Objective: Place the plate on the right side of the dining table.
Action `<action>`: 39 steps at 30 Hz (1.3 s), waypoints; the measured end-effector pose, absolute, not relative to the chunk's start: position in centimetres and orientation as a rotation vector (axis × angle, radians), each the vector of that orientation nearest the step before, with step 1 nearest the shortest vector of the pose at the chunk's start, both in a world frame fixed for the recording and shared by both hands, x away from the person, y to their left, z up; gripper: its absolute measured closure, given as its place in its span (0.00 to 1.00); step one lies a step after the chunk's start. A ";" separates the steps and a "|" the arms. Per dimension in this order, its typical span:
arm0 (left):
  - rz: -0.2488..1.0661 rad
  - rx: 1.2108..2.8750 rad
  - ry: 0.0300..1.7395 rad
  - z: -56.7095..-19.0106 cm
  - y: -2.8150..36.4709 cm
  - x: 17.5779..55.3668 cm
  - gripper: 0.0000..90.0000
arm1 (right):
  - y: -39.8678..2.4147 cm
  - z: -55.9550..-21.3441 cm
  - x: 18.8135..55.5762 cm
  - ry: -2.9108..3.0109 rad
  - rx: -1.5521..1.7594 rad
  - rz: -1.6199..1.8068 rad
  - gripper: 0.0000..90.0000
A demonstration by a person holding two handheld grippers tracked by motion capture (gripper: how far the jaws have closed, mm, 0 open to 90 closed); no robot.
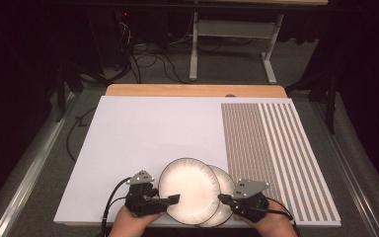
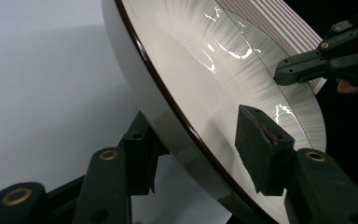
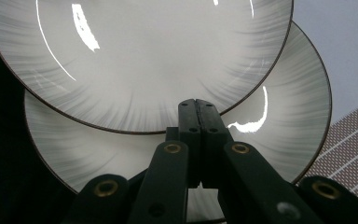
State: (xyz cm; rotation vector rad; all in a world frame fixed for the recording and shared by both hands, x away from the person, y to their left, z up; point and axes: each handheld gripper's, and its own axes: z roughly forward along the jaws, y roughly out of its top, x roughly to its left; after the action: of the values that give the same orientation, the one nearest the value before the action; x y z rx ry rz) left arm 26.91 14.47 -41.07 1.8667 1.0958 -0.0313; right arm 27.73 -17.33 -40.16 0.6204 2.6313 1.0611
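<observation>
Two plates lie overlapped at the near edge of the bench (image 1: pixel 138 128), and everything here is placed from the upper plate (image 1: pixel 188 186), a white dish with grey streaks and a thin dark rim. The lower plate (image 1: pixel 225 183) of the same pattern peeks out from under its right side. The left tongs (image 1: pixel 173 199) straddle the upper plate's near left rim: in the left gripper view one pad sits on the plate's inner face (image 2: pixel 261 149) and the other jaw lies under the rim, apparently clamping it, though the contact underneath is partly hidden. That plate is tilted, its left edge raised off the bench. The right tongs (image 1: pixel 223 198) are clenched with nothing between them, their joined tips (image 3: pixel 198 122) resting over the lower plate right at the upper plate's near right rim. Both hands enter from the bench's near edge, one either side of the upper plate, each pointing its tongs inward toward it, roughly level.
</observation>
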 end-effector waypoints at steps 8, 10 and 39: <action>-0.006 1.848 1.130 -41.2 14.5 26.9 0.65 | -17.7 -40.0 27.8 2.621 0.636 1.069 1.00; -0.015 1.839 1.135 -41.2 14.6 27.0 0.66 | -17.8 -40.0 27.8 2.615 0.635 1.082 1.00; 0.009 1.734 1.148 -41.2 14.9 27.1 0.78 | -22.0 -37.9 28.7 2.339 0.844 1.228 0.70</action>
State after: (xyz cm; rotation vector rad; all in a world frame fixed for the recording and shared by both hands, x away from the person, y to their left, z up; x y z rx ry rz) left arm 27.12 14.87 -41.17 1.7345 1.1483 0.0085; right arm 28.73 -21.96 -37.95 0.8444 2.3391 1.2282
